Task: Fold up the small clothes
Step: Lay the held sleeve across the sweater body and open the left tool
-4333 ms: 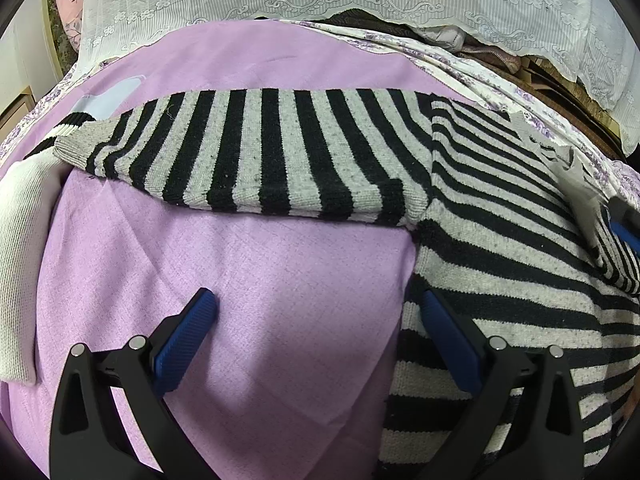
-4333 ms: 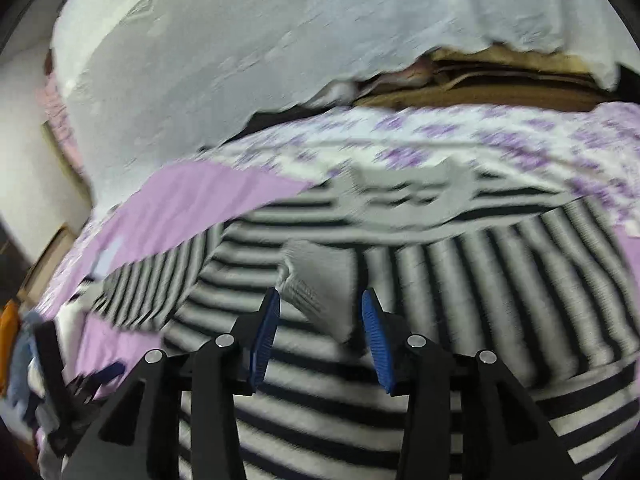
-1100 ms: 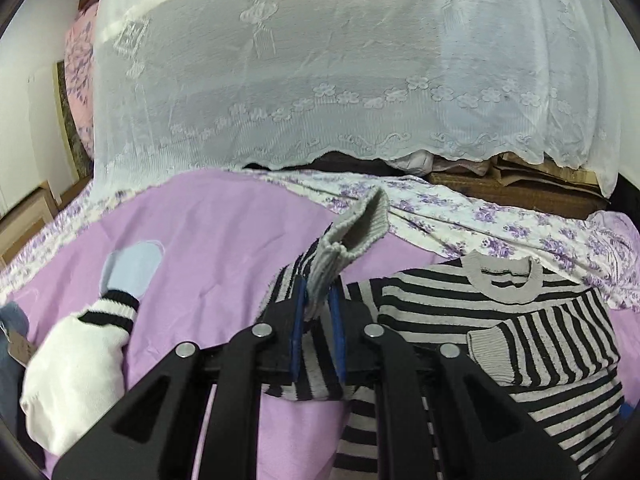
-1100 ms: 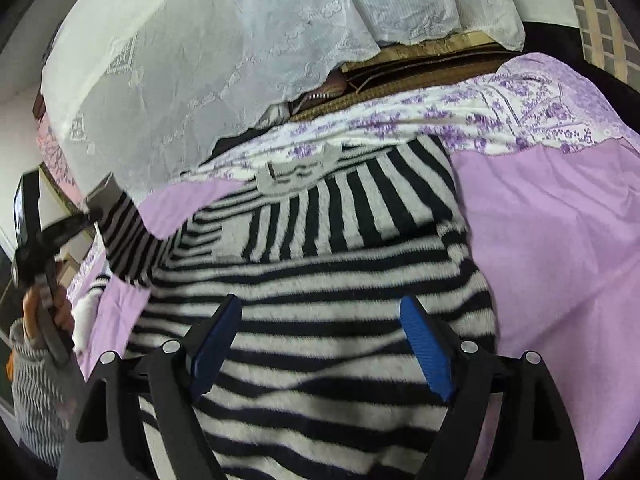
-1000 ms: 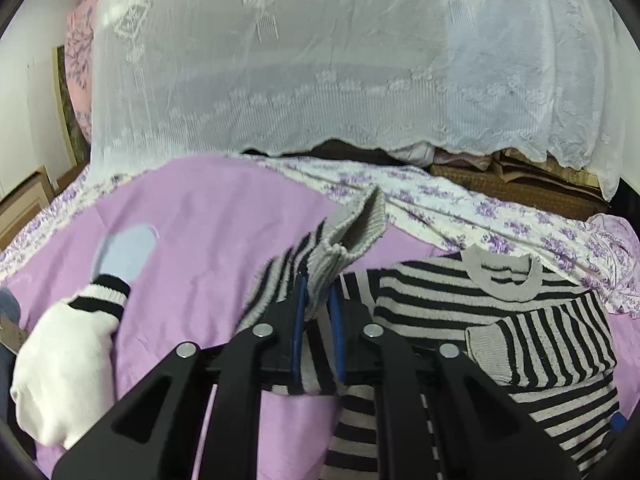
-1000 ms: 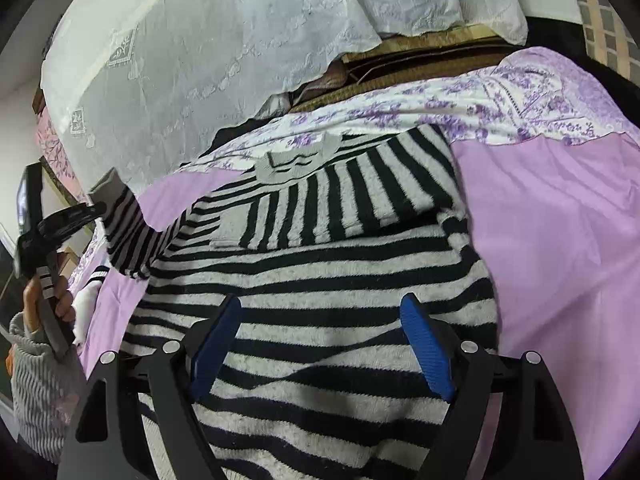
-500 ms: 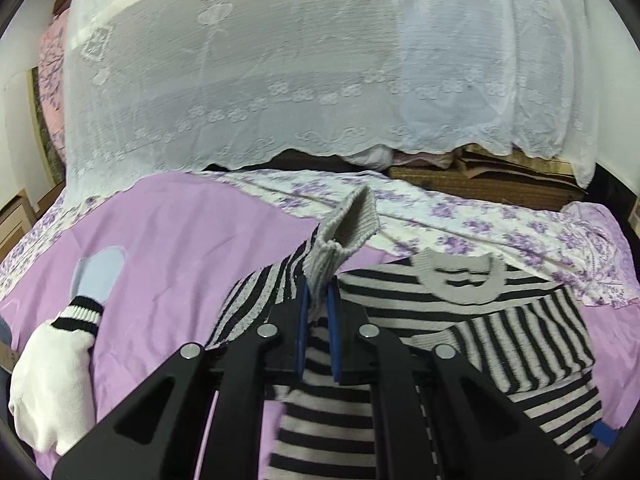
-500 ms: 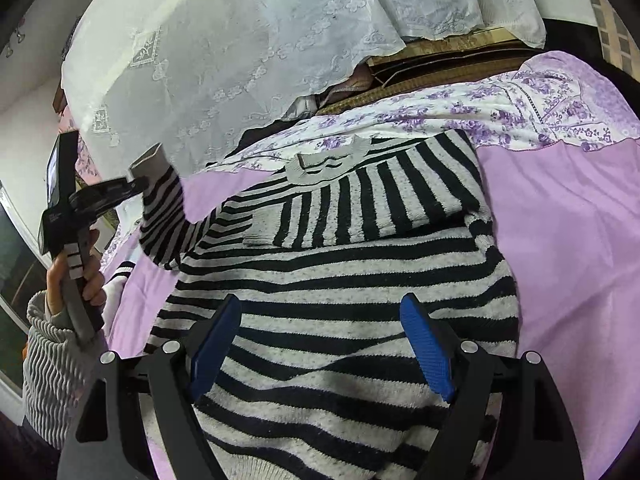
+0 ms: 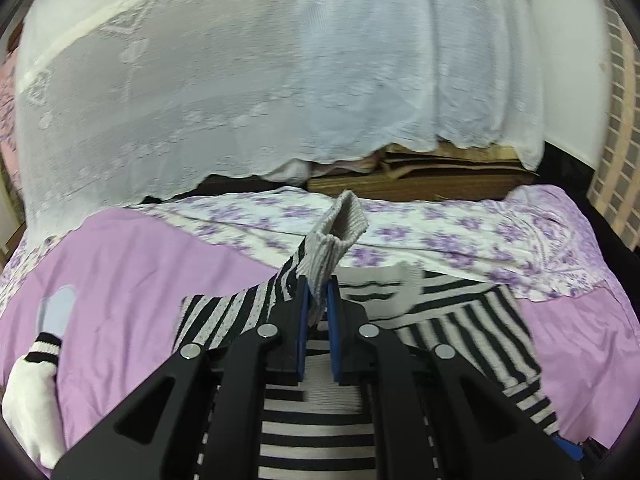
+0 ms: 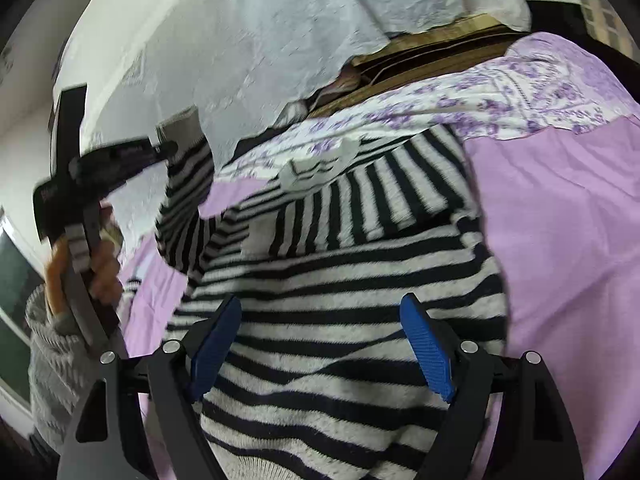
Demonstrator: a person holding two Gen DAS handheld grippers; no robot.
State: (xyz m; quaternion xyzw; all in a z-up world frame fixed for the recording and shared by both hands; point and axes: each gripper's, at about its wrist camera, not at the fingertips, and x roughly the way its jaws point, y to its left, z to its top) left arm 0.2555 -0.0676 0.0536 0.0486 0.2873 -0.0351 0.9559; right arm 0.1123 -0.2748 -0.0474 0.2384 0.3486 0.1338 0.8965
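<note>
sweater [image 10: 360,292]: black-and-grey striped, flat on the purple sheet [image 10: 560,240], collar toward the lace curtain [image 9: 280,80]
sleeve [image 9: 328,248]: lifted above sweater, cuff up
left gripper [image 9: 318,304]: pads pinching the sleeve
right gripper [image 10: 320,348]: spread wide over sweater's lower part, holding nothing
sock [image 9: 28,392]: white, left of sweater

Home bedroom: lilac bedspread [image 9: 132,280], lace drape [image 9: 280,80]
</note>
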